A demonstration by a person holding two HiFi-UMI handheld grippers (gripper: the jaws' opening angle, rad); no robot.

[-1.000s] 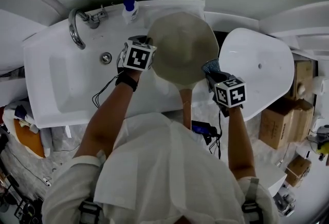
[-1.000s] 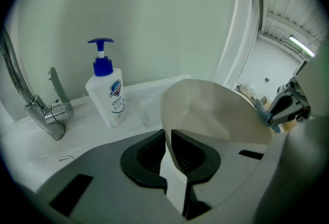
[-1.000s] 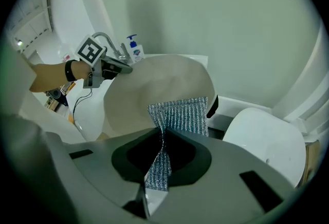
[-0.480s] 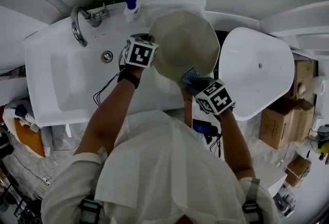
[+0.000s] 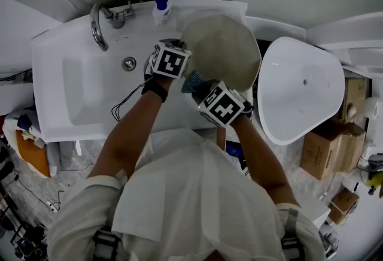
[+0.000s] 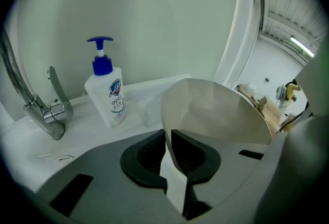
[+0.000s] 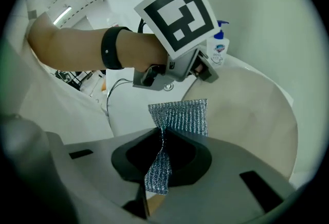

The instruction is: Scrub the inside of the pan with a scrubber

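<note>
A pale, cream-coloured round pan is sitting tilted at the upper centre of the head view, its broad, smooth inside facing up toward the camera. In the left gripper view it is rising at centre right, with the near rim running down between the closed jaws of the left gripper, which is pinching it. A silvery-blue woven mesh scrubber is showing at the pan's lower-left edge, near the middle of the head view. In the right gripper view the right gripper is clamping the scrubber at a twisted waist, the upper flap fanning out toward the pan's rim; contact between them is unclear.
</note>
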